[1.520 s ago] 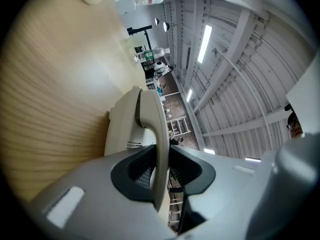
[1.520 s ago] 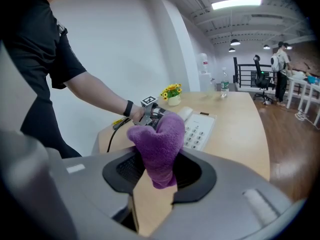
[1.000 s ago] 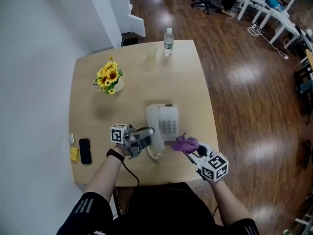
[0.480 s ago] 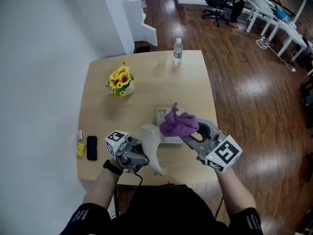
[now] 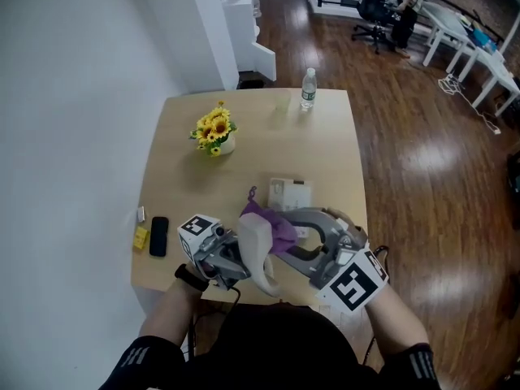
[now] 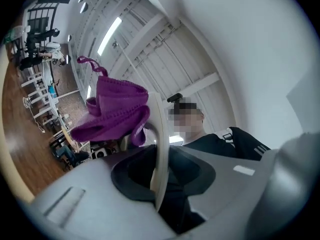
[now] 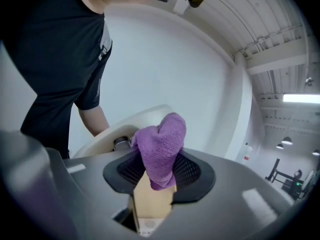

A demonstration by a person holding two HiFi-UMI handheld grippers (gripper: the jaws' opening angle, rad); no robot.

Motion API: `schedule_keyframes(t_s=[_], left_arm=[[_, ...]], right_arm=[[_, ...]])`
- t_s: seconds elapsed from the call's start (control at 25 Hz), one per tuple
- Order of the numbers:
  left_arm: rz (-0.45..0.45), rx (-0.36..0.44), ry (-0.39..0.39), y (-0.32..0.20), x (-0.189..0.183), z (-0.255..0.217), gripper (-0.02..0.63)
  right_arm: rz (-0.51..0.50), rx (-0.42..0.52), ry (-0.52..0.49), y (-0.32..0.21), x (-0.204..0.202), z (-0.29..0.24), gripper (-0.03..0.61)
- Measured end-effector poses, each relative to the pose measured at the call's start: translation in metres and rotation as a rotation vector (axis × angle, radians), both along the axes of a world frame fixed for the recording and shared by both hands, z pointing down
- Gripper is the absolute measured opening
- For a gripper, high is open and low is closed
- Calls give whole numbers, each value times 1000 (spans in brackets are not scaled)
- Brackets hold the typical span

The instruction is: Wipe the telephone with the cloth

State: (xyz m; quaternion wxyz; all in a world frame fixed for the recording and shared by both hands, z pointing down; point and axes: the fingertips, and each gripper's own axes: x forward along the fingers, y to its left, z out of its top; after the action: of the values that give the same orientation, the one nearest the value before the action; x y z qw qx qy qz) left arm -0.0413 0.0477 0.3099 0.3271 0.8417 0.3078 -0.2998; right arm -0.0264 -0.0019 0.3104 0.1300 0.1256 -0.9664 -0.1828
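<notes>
My left gripper [image 5: 237,257] is shut on the cream telephone handset [image 5: 255,246] and holds it up off the table, near my body. In the left gripper view the handset [image 6: 159,134] stands edge-on between the jaws. My right gripper [image 5: 288,232] is shut on the purple cloth [image 5: 273,221], which lies against the handset's upper part. In the right gripper view the cloth [image 7: 160,144] bulges from between the jaws, with the handset [image 7: 142,121] right behind it. The telephone base [image 5: 290,193] stays on the wooden table [image 5: 179,193], partly hidden by the cloth.
A pot of sunflowers [image 5: 215,132] stands at the table's far left and a water bottle [image 5: 308,88] at the far edge. A black mobile phone [image 5: 158,236] and a small yellow item [image 5: 141,237] lie at the left edge. Wooden floor lies to the right.
Both grippers have risen from the table. The handset came off the base in the left gripper, and the right gripper brought the cloth up and left onto it.
</notes>
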Motion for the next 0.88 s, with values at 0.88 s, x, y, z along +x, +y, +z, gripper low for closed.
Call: schedule_keyframes(t_s=[0.88], left_arm=[[-78,-26,37,9,-18,-7,80]], right_arm=[[63,153,137,32,5,10,153]])
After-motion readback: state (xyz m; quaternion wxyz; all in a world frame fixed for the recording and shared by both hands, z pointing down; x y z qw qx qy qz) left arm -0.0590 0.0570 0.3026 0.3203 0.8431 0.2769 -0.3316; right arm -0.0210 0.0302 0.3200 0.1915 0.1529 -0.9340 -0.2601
